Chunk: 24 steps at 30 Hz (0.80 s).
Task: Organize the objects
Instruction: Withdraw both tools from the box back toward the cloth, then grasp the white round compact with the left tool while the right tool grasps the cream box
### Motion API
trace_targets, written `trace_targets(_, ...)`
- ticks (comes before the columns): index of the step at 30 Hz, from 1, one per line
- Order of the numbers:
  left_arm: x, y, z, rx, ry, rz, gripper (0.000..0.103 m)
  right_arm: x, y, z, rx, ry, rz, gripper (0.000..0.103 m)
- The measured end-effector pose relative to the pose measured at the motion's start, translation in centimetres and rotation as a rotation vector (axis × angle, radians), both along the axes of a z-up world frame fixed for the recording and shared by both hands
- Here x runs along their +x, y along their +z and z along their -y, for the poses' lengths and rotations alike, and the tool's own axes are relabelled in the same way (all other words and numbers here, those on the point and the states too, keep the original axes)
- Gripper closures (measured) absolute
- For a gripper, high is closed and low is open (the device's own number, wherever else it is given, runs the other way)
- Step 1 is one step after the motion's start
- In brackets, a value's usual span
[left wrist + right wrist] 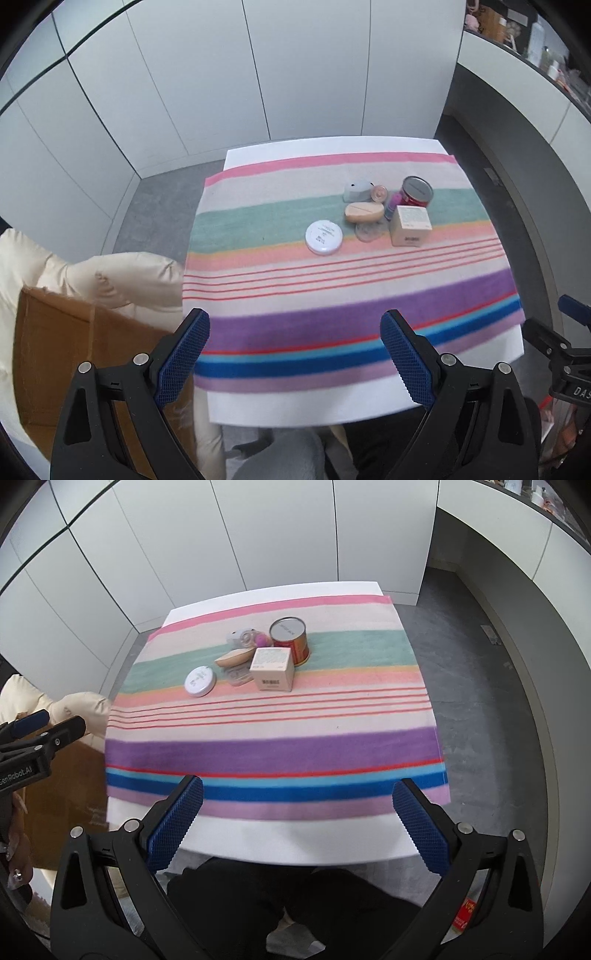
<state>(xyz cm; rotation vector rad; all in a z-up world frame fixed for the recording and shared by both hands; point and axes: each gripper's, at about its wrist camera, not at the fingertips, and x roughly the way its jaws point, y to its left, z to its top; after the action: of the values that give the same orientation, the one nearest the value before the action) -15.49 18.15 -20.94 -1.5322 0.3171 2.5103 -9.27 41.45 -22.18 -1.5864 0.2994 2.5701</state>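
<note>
Objects clustered mid-table on striped cloth [332, 280]: red tin [416, 192], beige box [409, 225], white round compact [324, 237], tan oval case [364, 213]. Left hand-held gripper [295, 354] and right hand-held gripper [297, 821] both wide open, empty, over the table's [295, 842] near edge.

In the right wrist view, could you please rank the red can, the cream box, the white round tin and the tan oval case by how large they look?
1. Cream box and red can: too alike to rank, and the box stands nearer.
2. White round tin.
3. Tan oval case, partly hidden by the box.
</note>
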Motion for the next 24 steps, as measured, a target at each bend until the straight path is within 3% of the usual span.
trace_targets(7, -3.6, -4.3, -2.1, -0.026, -0.023, 0.007, 0.008, -4.2, -3.5, -0.6, 0.076, 0.047, -0.024, 0.000)
trace_targets(17, -8.0, -11.2, -4.6, -0.060, -0.075, 0.015, 0.008, -9.4, -10.4, -1.5, 0.033, 0.080, 0.007, 0.000)
trace_targets(24, -12.2, -16.0, -5.1, -0.024, -0.002, 0.051, 0.008, -14.2, -13.1, 0.2, -0.027, 0.025, -0.024, 0.000)
